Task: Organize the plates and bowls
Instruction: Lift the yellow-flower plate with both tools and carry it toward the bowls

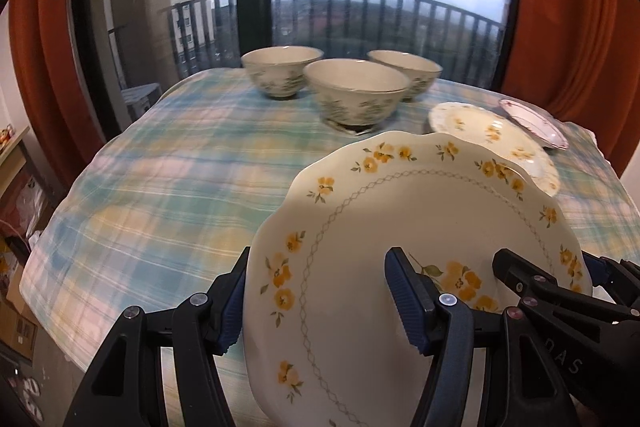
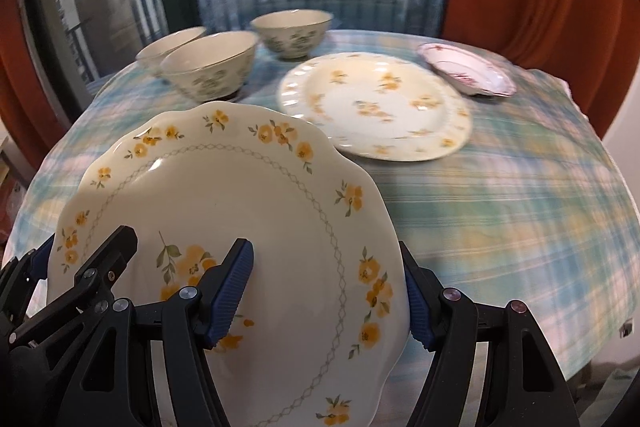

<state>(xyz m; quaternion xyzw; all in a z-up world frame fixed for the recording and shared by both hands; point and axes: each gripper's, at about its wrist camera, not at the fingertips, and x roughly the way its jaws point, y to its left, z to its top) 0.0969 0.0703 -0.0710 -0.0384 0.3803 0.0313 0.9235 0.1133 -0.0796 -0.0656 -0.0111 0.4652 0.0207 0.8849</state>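
Here, in the left wrist view, the left gripper (image 1: 322, 301) was clamped across the left edge of a scalloped plate (image 1: 404, 227) with yellow flowers, held above the plaid tablecloth (image 1: 168, 187), while the right gripper (image 1: 548, 277) gripped the plate's opposite edge; three bowls (image 1: 356, 91) stood beyond near the window. In the right wrist view, the right gripper (image 2: 330, 293) pinched the plate's (image 2: 240, 195) right edge and the left gripper (image 2: 84, 267) its left, with an oval platter (image 2: 376, 107), a pink-patterned dish (image 2: 468, 69) and the bowls (image 2: 208, 65) resting on the tablecloth (image 2: 500, 207) beyond.
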